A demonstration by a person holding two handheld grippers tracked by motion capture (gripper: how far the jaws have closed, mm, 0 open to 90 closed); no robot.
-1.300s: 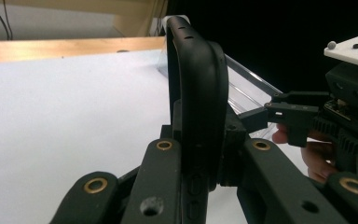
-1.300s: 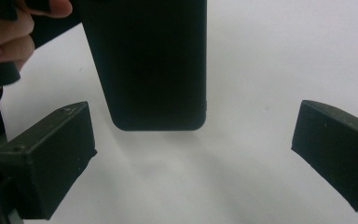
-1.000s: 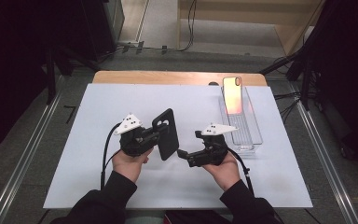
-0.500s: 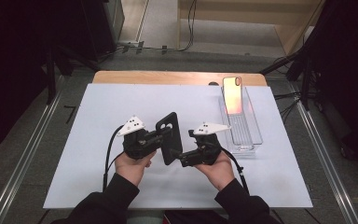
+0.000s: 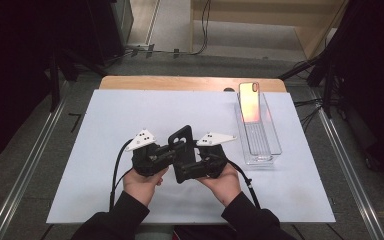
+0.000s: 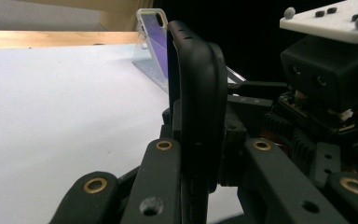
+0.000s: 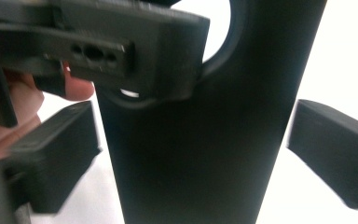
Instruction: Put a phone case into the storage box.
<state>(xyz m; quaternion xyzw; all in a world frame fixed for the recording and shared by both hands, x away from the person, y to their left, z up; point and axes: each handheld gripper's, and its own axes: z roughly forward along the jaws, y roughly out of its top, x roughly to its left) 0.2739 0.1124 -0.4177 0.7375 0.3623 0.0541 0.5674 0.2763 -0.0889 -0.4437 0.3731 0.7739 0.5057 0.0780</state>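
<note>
While the left gripper (image 5: 172,150) clamped its jaws on the edge of a black phone case (image 5: 182,155), the case stood upright above the near middle of the white worktop (image 5: 105,115), lifted off it. The right gripper (image 5: 196,167) faced the case's flat side, its jaws spread apart on either side of the case (image 7: 205,154) without touching. By the worktop's far right edge, a phone (image 5: 249,101) leaned in a clear tray (image 5: 275,145).

phone case (image 6: 198,116): matt black rubbery | tray (image 5: 260,150): clear glossy plastic | table edge (image 5: 180,82): wood
</note>
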